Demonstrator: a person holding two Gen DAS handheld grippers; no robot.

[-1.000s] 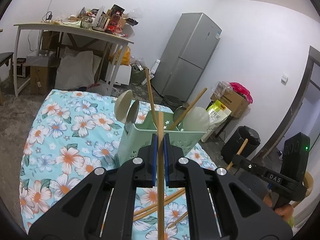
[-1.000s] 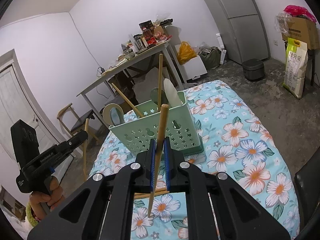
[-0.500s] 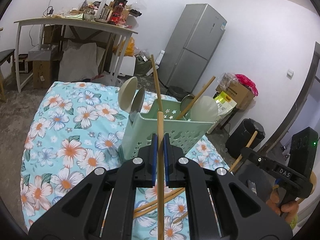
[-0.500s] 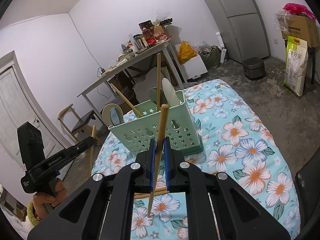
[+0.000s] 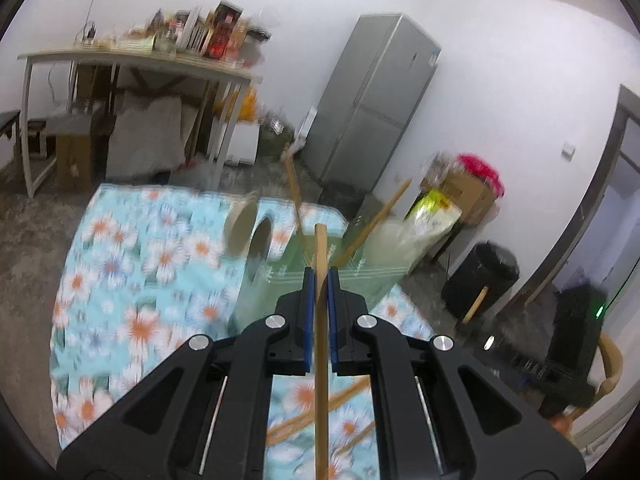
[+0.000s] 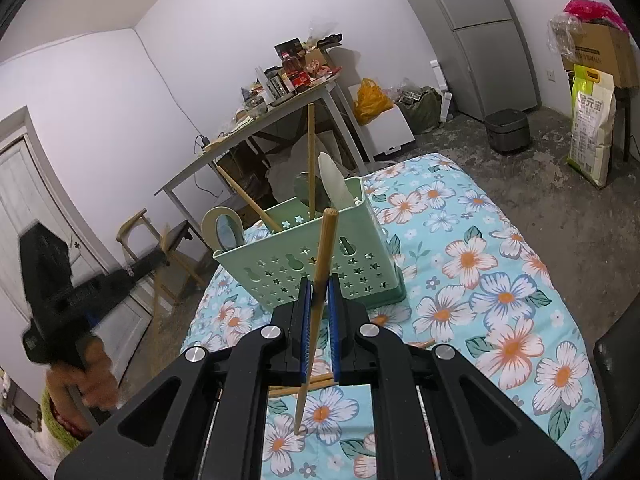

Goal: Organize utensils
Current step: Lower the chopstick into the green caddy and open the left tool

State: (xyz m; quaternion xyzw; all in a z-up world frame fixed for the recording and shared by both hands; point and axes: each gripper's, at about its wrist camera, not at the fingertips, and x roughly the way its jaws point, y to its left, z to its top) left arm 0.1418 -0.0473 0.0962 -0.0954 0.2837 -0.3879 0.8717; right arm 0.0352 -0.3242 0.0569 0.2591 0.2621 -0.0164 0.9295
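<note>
With each claw, left (image 5: 319,280) and right (image 6: 319,286), clamped on one chopstick (image 6: 320,276), and the caddy (image 6: 308,264) on the floral surface (image 6: 500,280) just ahead, I should lift clear of its rim, then lower tip-first into a free slot.

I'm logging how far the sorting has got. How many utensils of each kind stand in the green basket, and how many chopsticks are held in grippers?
Chopsticks in the basket: 2 (upright, tilted)
Spoons in the basket: 4 (beige, grey, dark, white)
Chopsticks held: 2 (left gripper, right gripper)
Total: 8
</note>
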